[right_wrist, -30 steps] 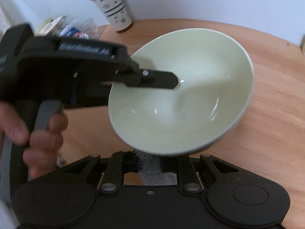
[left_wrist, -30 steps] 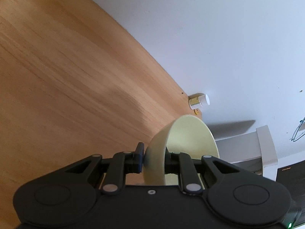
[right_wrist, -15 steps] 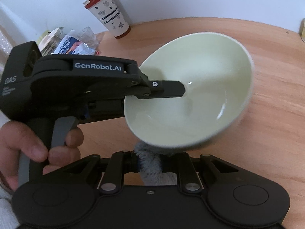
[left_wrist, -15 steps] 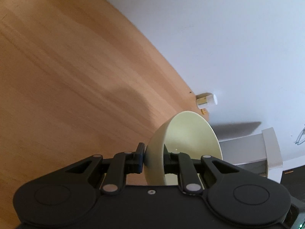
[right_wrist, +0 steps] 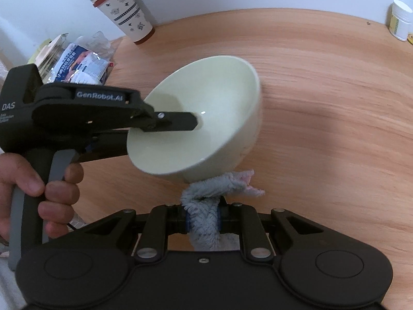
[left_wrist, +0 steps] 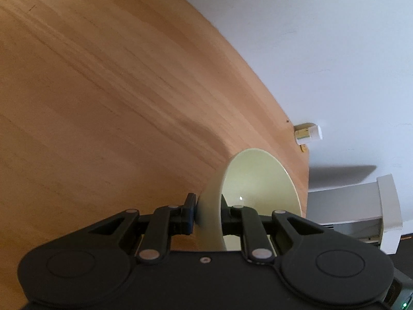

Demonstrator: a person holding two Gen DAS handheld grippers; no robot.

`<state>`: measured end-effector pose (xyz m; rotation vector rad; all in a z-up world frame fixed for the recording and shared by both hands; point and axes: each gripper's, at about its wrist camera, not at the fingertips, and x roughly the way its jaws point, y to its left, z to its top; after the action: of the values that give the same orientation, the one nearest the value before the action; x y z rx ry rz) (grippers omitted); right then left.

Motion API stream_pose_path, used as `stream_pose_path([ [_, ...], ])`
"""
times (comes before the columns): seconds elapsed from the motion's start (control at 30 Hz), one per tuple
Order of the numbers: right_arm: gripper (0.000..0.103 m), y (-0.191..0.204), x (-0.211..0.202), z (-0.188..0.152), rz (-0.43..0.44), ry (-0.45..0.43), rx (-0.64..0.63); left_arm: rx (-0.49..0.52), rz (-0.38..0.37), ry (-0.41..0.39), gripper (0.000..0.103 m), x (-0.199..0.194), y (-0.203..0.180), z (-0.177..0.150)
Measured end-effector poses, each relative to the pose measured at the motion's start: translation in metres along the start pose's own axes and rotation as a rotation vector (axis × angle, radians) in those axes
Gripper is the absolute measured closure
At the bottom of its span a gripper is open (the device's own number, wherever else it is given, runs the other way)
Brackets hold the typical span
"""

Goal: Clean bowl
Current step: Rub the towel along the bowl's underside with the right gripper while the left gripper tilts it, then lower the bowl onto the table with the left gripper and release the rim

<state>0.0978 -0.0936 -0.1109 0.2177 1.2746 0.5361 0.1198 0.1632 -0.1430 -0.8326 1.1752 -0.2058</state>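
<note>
**Bowl clamped at rim, cloth under its base**

Wooden tabletop (right_wrist: 322,82) w/ a white wall (left_wrist: 322,38) behind it; bg clutter sits along the back edge. Paper cup (right_wrist: 124,13) w/ red lid stands upright near the wall, plastic packets (right_wrist: 80,62) just beside it to the left. Small white jar (right_wrist: 400,19) at the far right corner; same jar (left_wrist: 308,134) shows in the left wrist view at the table edge.

Left gripper (left_wrist: 207,214) is clamped on the rim of the pale green bowl (left_wrist: 258,186): one finger outside the wall, the other inside. In the right wrist view the bowl (right_wrist: 206,118) is tilted, opening facing up & toward the camera, inner finger (right_wrist: 178,121) reaching into it. Can't tell whether its base touches the wood. Person's hand (right_wrist: 51,180) wraps the gripper handle, index finger on the grey trigger.

Right gripper (right_wrist: 204,219) is pinched narrow on a grey fluffy cloth (right_wrist: 211,193). Cloth sticks up betw. the fingers, bends right & touches the bowl's underside; its pinkish end lies just past the bowl base, above the tabletop.

Bowl interior looks glossy, small light glint near the centre. Some motion blur on rim & table.
</note>
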Motion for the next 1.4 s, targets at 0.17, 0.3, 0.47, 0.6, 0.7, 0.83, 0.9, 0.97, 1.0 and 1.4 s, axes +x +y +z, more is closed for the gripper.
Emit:
stream_pose_path([
  [0.17,0.084,-0.005,0.000,0.005,-0.016,0.005,0.001,-0.021,0.028,-0.003,0.088,0.001,0.007,0.000],
  [0.3,0.084,-0.008,-0.001,0.005,-0.019,0.004,0.005,-0.041,0.041,-0.006,0.089,0.001,0.012,0.002],
  [0.47,0.084,-0.014,-0.001,0.005,-0.026,0.006,0.014,-0.038,0.061,-0.010,0.088,0.003,0.016,0.000],
  [0.6,0.084,-0.021,-0.001,0.006,-0.036,0.002,0.030,-0.042,0.068,-0.015,0.088,0.003,0.020,0.000],
  [0.7,0.084,-0.029,-0.004,0.004,-0.045,-0.008,0.044,-0.035,0.071,-0.021,0.088,0.006,0.018,0.000],
  [0.83,0.084,-0.043,-0.013,0.003,-0.061,-0.050,0.086,-0.022,0.077,-0.027,0.088,0.007,0.016,0.002],
  [0.9,0.084,-0.050,-0.018,0.002,-0.069,-0.070,0.107,-0.008,0.081,-0.029,0.088,0.008,0.015,0.003],
  [0.97,0.084,-0.058,-0.023,0.001,-0.077,-0.091,0.127,0.007,0.084,-0.027,0.088,0.008,0.015,0.003],
  [1.0,0.084,-0.061,-0.025,0.001,-0.081,-0.102,0.138,0.020,0.088,-0.026,0.088,0.009,0.014,0.003],
  [1.4,0.084,-0.114,-0.043,-0.008,-0.110,-0.235,0.277,0.062,0.109,-0.018,0.089,0.013,0.008,0.003],
])
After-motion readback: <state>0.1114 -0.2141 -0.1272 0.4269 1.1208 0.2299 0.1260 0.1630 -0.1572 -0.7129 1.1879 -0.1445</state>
